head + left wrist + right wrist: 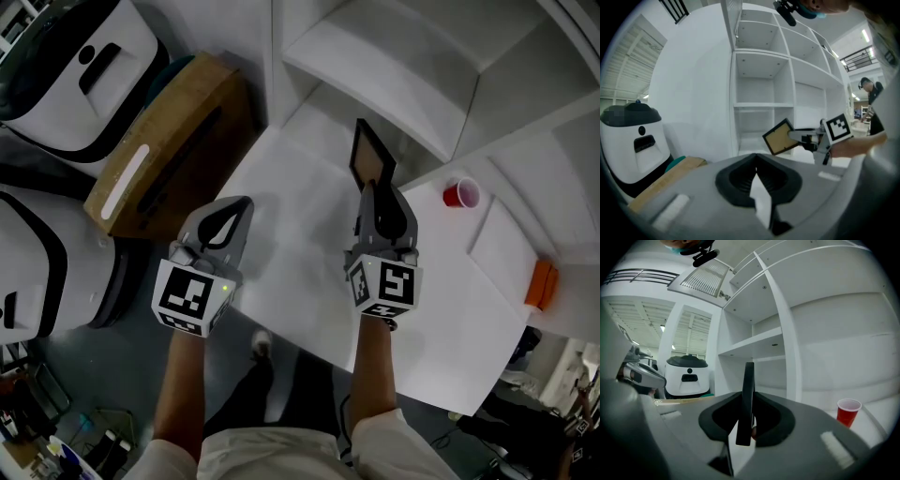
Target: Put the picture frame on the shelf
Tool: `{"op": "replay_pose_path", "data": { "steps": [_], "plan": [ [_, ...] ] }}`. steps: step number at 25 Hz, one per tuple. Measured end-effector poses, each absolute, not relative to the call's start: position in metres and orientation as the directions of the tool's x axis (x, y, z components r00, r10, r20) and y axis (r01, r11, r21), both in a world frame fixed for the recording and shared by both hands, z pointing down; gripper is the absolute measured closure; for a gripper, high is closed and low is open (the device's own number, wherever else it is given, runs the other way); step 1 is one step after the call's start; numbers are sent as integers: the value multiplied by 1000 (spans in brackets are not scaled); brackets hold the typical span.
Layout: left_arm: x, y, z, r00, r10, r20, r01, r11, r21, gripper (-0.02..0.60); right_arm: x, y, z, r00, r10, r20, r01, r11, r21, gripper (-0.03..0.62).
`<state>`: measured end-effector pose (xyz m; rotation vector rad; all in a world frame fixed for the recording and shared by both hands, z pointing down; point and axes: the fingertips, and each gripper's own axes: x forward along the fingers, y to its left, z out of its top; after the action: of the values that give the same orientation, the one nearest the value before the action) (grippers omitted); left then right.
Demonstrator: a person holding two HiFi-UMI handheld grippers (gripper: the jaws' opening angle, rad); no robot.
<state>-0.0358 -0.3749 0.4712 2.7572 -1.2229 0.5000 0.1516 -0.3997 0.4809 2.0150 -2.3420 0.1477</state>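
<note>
The frame [371, 156] is small and square-ish, with a thin dark rim around a plain tan-brown panel. From the left gripper view it hangs tilted like a diamond, one corner up [780, 137]; from the right gripper view it shows edge-on as a slim dark strip [748, 394]. The right gripper [368, 199] has its fingers clamped on the frame's lower edge and holds it in the air over the far side of the table [300, 253], just in front of the white shelf [375, 66] and not yet inside any compartment. The left gripper [228, 223] hovers over the table's left part, well apart from the frame, its fingers pressed together with nothing between them. A red cup [460, 194] stands upright on the table to the right of the frame, near the shelf. A brown box [169, 155] lies beside the table's left edge.
</note>
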Motion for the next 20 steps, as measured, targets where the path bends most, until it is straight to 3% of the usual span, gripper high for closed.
{"op": "replay_pose_path", "data": {
  "steps": [12, 20],
  "plan": [
    [-23, -367, 501, 642, -678, 358, -721, -693, -21, 578, 151, -411, 490, -146, -986, 86, -988, 141, -65, 517],
    [-6, -361, 522, 658, -650, 381, -703, -711, 2, 578, 153, -421, 526, -127, -972, 196, -992, 122, -36, 519]
  ]
}}
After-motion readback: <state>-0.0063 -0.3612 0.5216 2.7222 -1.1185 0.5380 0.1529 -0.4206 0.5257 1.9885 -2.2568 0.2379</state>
